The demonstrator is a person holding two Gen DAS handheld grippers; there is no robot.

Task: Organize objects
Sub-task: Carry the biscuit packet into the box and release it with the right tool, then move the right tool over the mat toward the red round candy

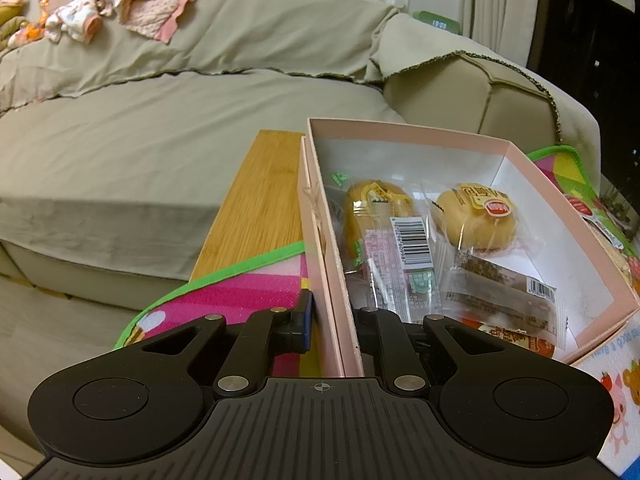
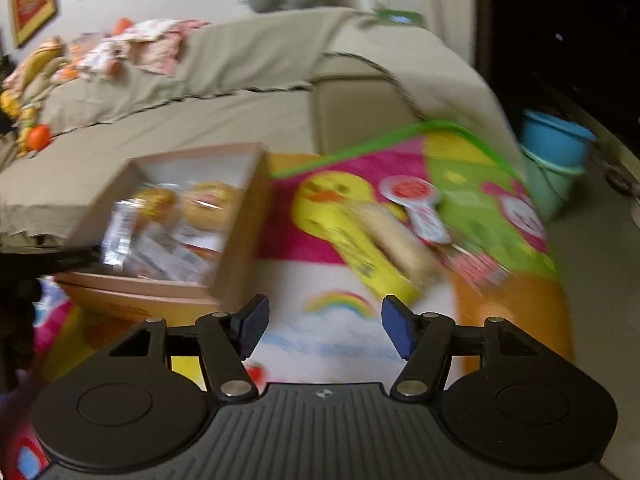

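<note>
An open pink box [image 1: 420, 132] holds two wrapped yellow buns [image 1: 476, 216] and several flat snack packets [image 1: 500, 292]. My left gripper [image 1: 336, 320] is shut on the box's near left wall, one finger [image 1: 302, 320] outside it, the other mostly hidden inside. In the blurred right wrist view the same box [image 2: 240, 216] lies to the left. My right gripper [image 2: 325, 322] stands open over the colourful play mat [image 2: 336, 336] with nothing between its pads. Ahead of it lies a long yellow-wrapped snack [image 2: 372, 248], with a red and white packet [image 2: 416, 200] beyond.
A sofa under a beige cover [image 1: 160, 128] runs behind, with clothes [image 1: 132, 8] piled on its back. A wooden board [image 1: 260, 200] lies left of the box. Blue and green tubs [image 2: 556, 148] stand on the floor at the right. More packets [image 2: 524, 216] lie on the mat.
</note>
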